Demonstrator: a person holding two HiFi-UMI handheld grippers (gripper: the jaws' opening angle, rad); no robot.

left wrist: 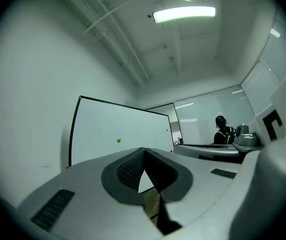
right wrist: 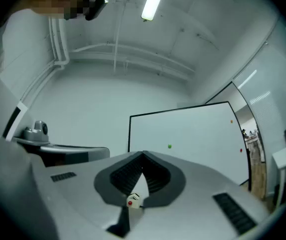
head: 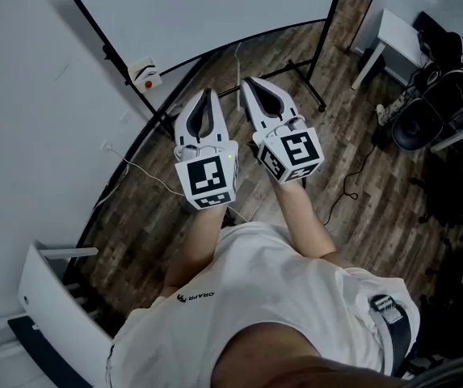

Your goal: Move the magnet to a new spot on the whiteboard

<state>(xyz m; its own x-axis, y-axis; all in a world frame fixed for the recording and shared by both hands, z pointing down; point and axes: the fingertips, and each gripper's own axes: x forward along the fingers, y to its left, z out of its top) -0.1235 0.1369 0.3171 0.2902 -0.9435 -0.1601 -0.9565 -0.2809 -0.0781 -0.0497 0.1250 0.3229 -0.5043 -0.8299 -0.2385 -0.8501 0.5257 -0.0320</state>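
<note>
Left gripper (head: 209,95) and right gripper (head: 252,82): both 2 clenched, empty. Green magnet (right wrist: 169,146) sits on whiteboard (right wrist: 197,129).

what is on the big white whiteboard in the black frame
A small green round magnet near the middle of the whiteboard, plus an orange dot and a red dot by its right edge. The right gripper covers its lower part.

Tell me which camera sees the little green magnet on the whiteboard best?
The right gripper view: the small round green magnet sits clear on the white whiteboard, which looks biggest there. The left gripper view shows it smaller. The head view shows only the board's lower part, no magnet.
</note>
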